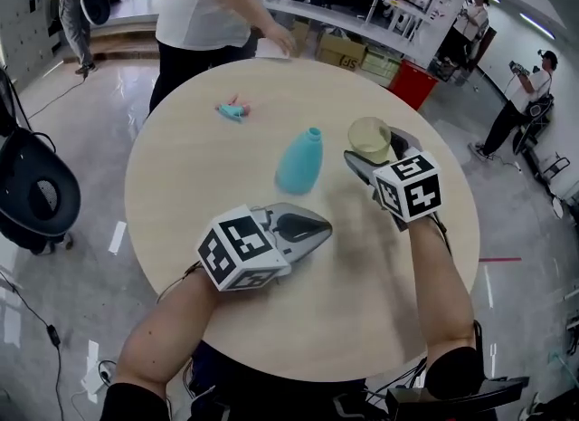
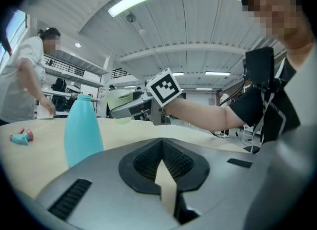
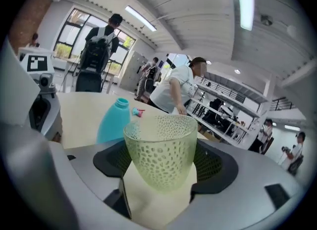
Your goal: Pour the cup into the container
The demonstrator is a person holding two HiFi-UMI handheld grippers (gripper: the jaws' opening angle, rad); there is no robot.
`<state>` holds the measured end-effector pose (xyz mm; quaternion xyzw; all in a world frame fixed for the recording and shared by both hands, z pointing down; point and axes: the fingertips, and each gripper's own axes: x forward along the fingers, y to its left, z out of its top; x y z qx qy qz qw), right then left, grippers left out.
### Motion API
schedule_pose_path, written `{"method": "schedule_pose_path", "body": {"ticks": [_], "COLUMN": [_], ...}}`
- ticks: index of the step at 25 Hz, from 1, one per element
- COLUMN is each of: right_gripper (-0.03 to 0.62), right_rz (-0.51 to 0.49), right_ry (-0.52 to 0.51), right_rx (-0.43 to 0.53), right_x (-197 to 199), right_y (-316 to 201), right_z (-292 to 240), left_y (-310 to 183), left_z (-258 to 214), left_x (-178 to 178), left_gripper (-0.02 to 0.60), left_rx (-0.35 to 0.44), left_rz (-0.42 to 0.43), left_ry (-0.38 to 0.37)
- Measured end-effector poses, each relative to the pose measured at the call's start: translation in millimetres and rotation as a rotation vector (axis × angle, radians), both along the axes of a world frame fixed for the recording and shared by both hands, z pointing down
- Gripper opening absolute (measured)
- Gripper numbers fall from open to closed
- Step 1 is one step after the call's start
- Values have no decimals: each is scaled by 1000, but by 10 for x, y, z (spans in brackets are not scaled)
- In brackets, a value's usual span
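Holding the cup point(image 3: 159, 150) upright beside the blue bottle point(image 1: 299, 164)

The right gripper point(image 1: 374, 153) had its fingers clamped on the yellow-green dimpled cup at roughly 3 o'clock from the bottle, close but not touching. The left gripper point(image 1: 317, 226) sat low at the bottle's 6 o'clock on the round table point(image 1: 199, 166), fingers closed at the tips with nothing in them. A small teal-and-pink thing point(image 1: 232, 110) lay out toward 11 o'clock.
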<state>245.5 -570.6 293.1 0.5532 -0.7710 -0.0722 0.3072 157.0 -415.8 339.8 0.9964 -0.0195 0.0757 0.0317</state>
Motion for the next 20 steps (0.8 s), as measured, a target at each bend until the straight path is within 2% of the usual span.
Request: {"method": "schedule_pose_path", "body": {"ticks": [3,10,15,20], "right_gripper": [377,379,379,379], "right_rz": [36,110,156,175], "right_ry": [-189,-390,-485,-523], "right_rx": [-12,-49,-56,-74], "right_x": [213,611,864,983], "right_y": [49,1,-45,-55], "right_z": [76,286,491,563], "left_y": [5,-62,-63,-44], "left_z": [-17,-16,-11,-48], "left_x": [2,-3,19,38], "left_gripper": [-3,-3,-3,-3], "left_rx": [0,-4,-4,-7], "left_rz": [-1,-3,4,4], "left_ry": [3,3,0,4]}}
